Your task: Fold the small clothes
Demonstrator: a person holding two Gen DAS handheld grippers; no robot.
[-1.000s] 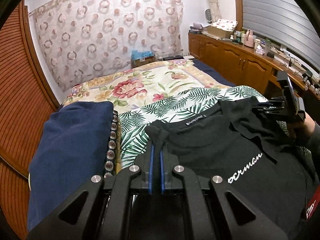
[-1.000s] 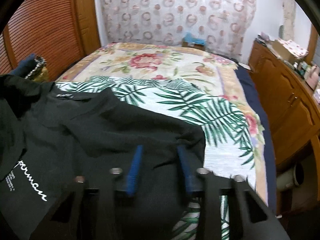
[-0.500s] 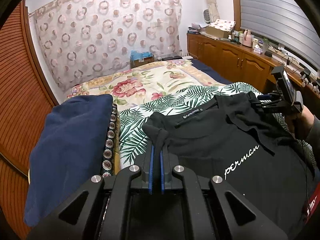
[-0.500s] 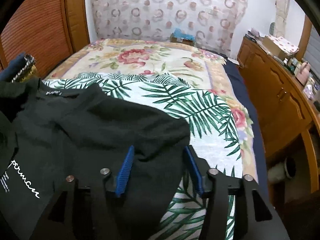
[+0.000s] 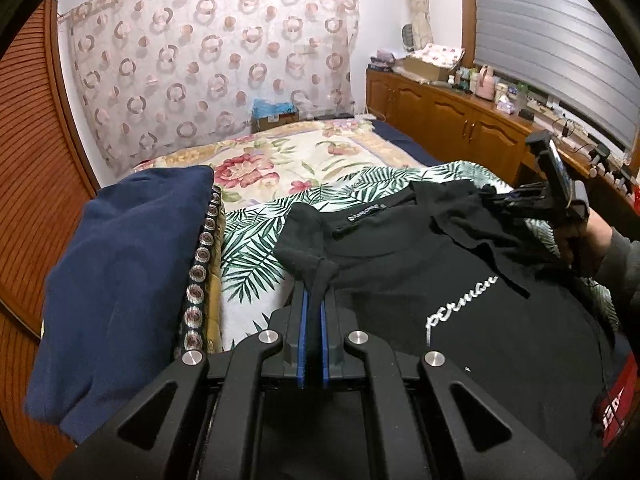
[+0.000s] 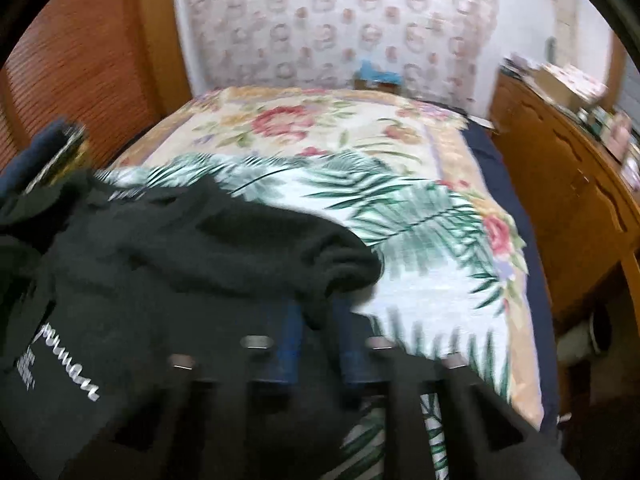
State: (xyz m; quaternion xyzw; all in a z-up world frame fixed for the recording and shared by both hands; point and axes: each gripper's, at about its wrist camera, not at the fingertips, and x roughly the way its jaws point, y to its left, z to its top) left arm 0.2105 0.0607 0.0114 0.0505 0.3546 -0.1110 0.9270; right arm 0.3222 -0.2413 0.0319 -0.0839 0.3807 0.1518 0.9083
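Observation:
A black T-shirt (image 5: 460, 280) with white script lettering lies on the palm-leaf sheet (image 5: 248, 248) of the bed. My left gripper (image 5: 313, 300) is shut on the shirt's left shoulder fold. My right gripper (image 6: 318, 316) has closed on the shirt's right shoulder bunch (image 6: 336, 264); this view is blurred. The right gripper also shows in the left wrist view (image 5: 496, 200), at the shirt's far right edge, held by a hand.
A folded navy garment with a beaded trim (image 5: 120, 280) lies to the left of the shirt. A floral bedspread (image 5: 288, 160) covers the far bed. Wooden cabinets (image 5: 460, 120) line the right side, a slatted wooden door (image 5: 28, 160) the left.
My right gripper's jaws went from wide open to closed on the shirt's right shoulder. The left gripper kept its grip and lifted slightly.

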